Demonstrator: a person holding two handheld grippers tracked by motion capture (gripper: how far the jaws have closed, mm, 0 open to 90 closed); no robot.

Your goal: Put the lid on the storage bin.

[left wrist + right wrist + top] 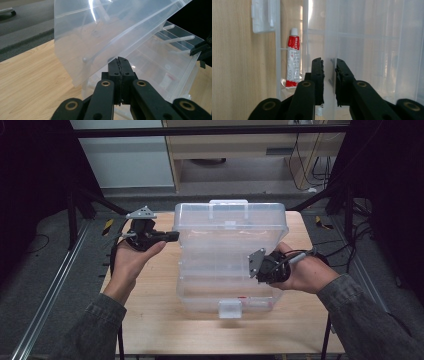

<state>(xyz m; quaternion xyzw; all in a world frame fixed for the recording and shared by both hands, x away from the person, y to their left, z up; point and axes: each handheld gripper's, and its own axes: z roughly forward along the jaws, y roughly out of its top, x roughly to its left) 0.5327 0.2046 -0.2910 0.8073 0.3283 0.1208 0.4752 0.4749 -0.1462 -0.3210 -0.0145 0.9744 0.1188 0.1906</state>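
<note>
A clear plastic storage box [200, 292] lies on the wooden table, and its lid [230, 222] is tilted up, partly raised. My left gripper [174, 236] is at the lid's left edge. In the left gripper view its jaws are pressed together, with the tips [119, 60] right under the lid's rim [100, 53]. My right gripper [256, 266] is at the box's right side. Its jaws straddle the translucent wall [329, 50] and pinch it. Inside the box, near the front wall, lies a red and white tube [293, 62].
The box's white front latch [230, 309] hangs over the near table area. Bare table top [150, 310] spreads left and in front of the box. A metal rail [50, 290] runs along the floor at the left, and cables [345, 247] lie to the right.
</note>
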